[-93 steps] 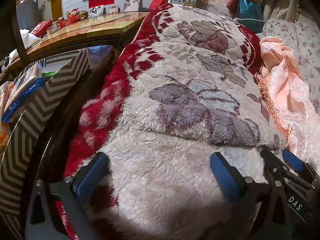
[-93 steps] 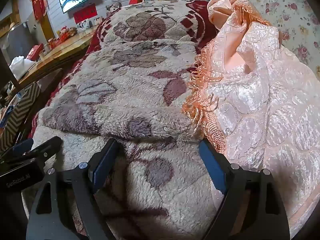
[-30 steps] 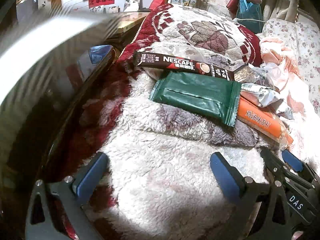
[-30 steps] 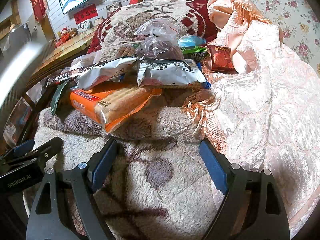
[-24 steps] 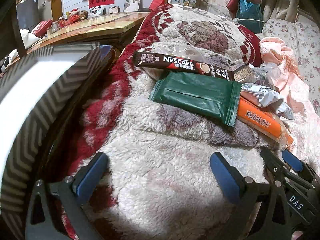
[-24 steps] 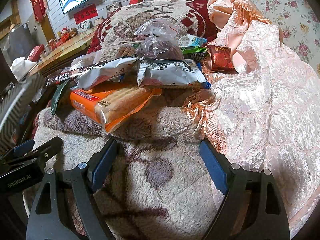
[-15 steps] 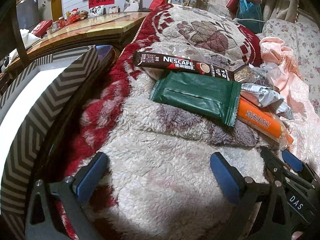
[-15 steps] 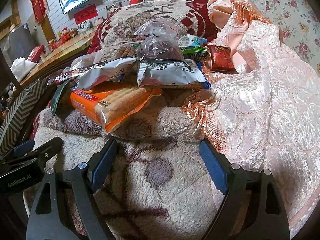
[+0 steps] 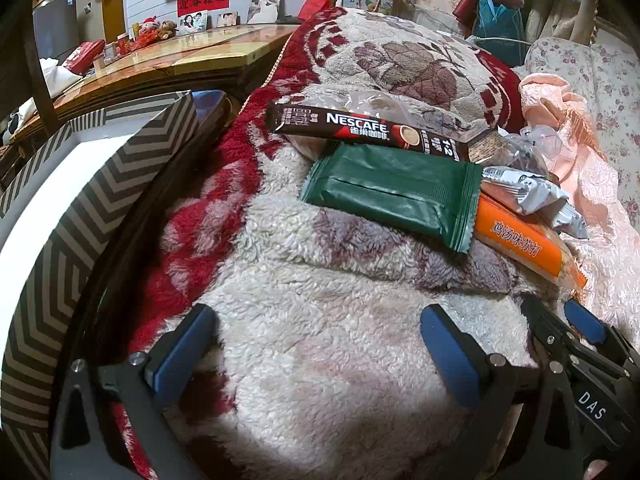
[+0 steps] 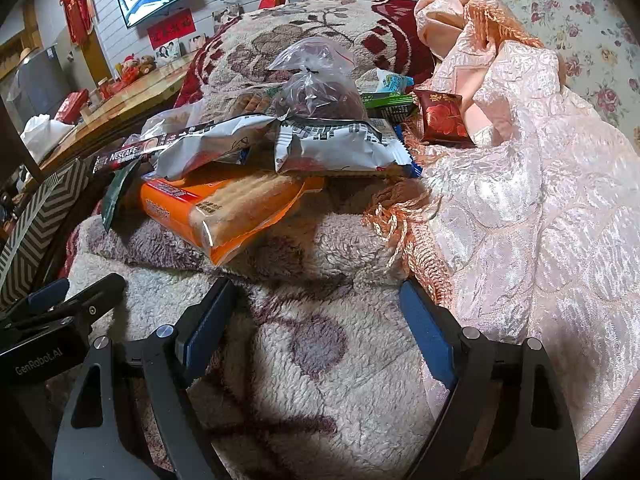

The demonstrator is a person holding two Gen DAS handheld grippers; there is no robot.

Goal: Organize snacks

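Note:
A pile of snacks lies on a fleece blanket (image 9: 320,340). It holds a Nescafe stick (image 9: 360,130), a green packet (image 9: 396,196), an orange cracker pack (image 10: 224,204), silver wrappers (image 10: 336,144), a clear bag (image 10: 316,84) and a small red packet (image 10: 442,118). A chevron-patterned box (image 9: 92,208) with a white inside stands at the left. My left gripper (image 9: 316,340) is open and empty, short of the pile. My right gripper (image 10: 316,312) is open and empty, just below the cracker pack.
A pink quilted cloth (image 10: 540,200) lies bunched to the right of the snacks. A wooden table (image 9: 168,60) with small items stands behind the box. A floral sofa back (image 10: 580,12) rises at far right.
The snacks were tipped onto the blanket. The chevron box swung through blurred and has settled at the left, open side up. Both grippers have stayed put.

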